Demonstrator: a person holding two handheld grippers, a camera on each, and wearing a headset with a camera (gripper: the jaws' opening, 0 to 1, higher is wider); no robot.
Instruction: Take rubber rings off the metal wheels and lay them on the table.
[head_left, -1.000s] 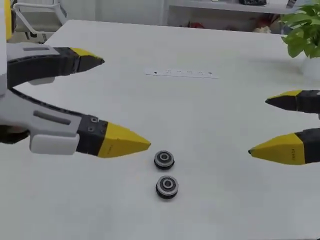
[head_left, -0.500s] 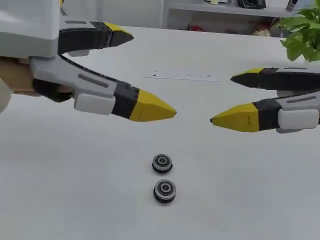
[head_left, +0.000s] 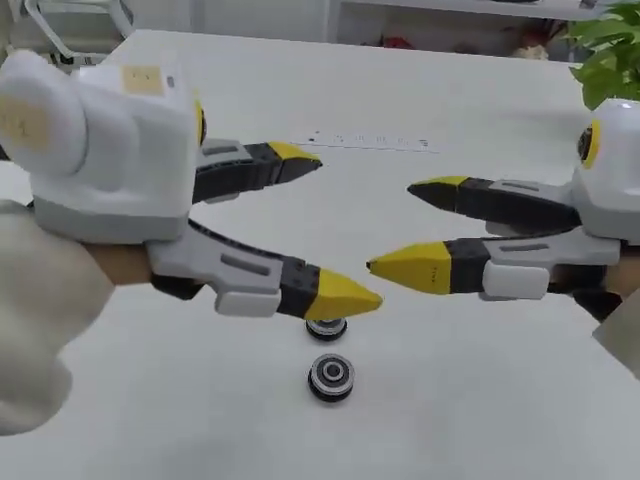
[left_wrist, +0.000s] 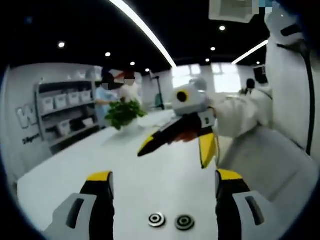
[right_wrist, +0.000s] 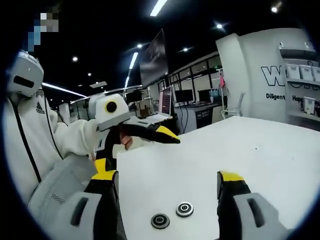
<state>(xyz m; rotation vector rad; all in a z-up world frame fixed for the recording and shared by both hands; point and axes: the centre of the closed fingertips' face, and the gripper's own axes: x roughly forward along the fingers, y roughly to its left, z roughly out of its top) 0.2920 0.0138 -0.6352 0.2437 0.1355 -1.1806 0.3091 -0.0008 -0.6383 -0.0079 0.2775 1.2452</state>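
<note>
We find two small wheels on the smooth white counter (head_left: 480, 400), one behind the other and just apart. The near wheel (head_left: 331, 376) lies flat. It is a short round disc with a bright metal centre, concentric grooves and a dark ring (head_left: 331, 396) around its rim. The far wheel (head_left: 326, 329) has the same form. In the head view the lower jaw of the left claw hides its far half. Both rings sit on their wheels.

The left claw (head_left: 350, 230) enters from the left, above the counter. Its jaws are spread wide, with nothing between them. Each jaw is a tapered grey and black bar ending in a smooth, pointed yellow tip. The right claw (head_left: 389, 227) enters from the right and has the same build. Its jaws also stand apart, less widely, and hold nothing. The tips of the two claws face each other, near but apart, above the wheels and slightly beyond them. Neither claw touches a wheel.

In each gripper view both wheels lie low between that claw's own jaws, with the other claw beyond them.

A thin printed strip (head_left: 365, 143) lies flat on the counter farther back. A leafy green plant (head_left: 610, 50) stands at the far right. A white sleeve (head_left: 40, 330) covers the near left corner of the head view.
</note>
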